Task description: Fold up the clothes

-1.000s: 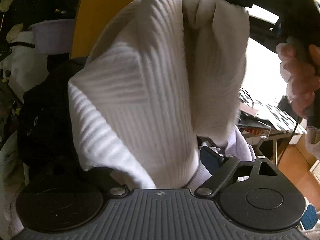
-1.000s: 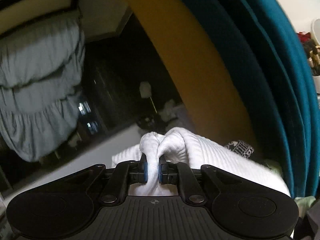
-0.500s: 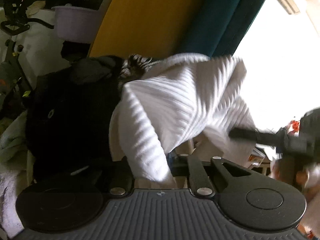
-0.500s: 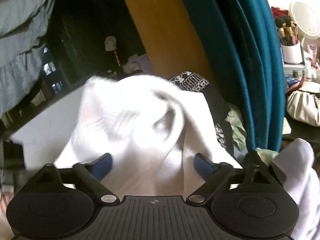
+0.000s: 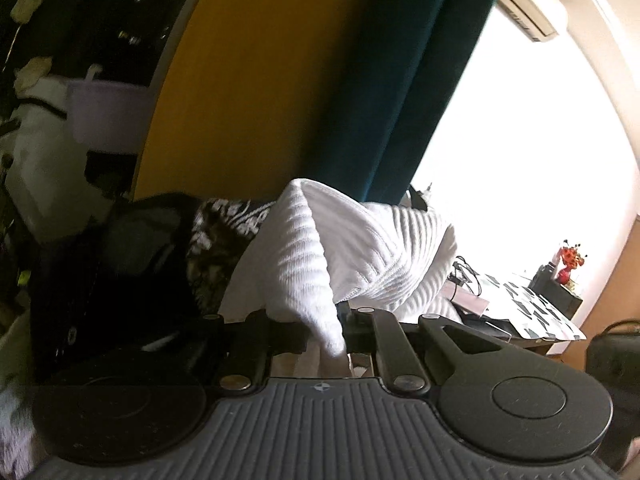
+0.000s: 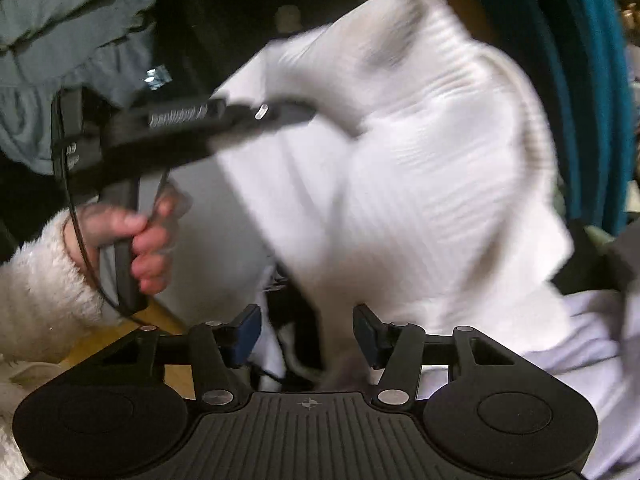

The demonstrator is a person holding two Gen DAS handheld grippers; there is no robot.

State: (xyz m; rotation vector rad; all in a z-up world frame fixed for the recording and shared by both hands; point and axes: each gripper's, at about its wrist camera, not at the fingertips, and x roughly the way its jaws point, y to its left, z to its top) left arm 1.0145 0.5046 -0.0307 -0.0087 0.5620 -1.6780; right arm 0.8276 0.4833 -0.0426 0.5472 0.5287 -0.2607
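A white ribbed garment (image 5: pixel 372 248) is bunched up in front of the left wrist camera. My left gripper (image 5: pixel 325 326) is shut on a fold of it, and the cloth drapes over the fingers. In the right wrist view the same garment (image 6: pixel 424 160) hangs blurred, large across the middle and right. My right gripper (image 6: pixel 306 334) stands open below it, its blue pads (image 6: pixel 245 332) wide apart. The garment's lower edge hangs just beyond them, with no grip on it. The left gripper's body (image 6: pixel 188 128) reaches into the cloth from the left, held by a hand (image 6: pixel 136 240) in a fluffy white sleeve.
A teal curtain (image 5: pixel 400 80) and a yellow panel (image 5: pixel 248 80) stand behind the garment. Dark and patterned clothes (image 5: pixel 216 240) are heaped to the left. A table with a patterned cover (image 5: pixel 532 308) stands by the bright window. Grey ruffled fabric (image 6: pixel 68 32) hangs at upper left.
My right gripper has opened and let go of the garment, then dropped below it. The garment has sunk from hanging high to a bunch; the left gripper still holds it.
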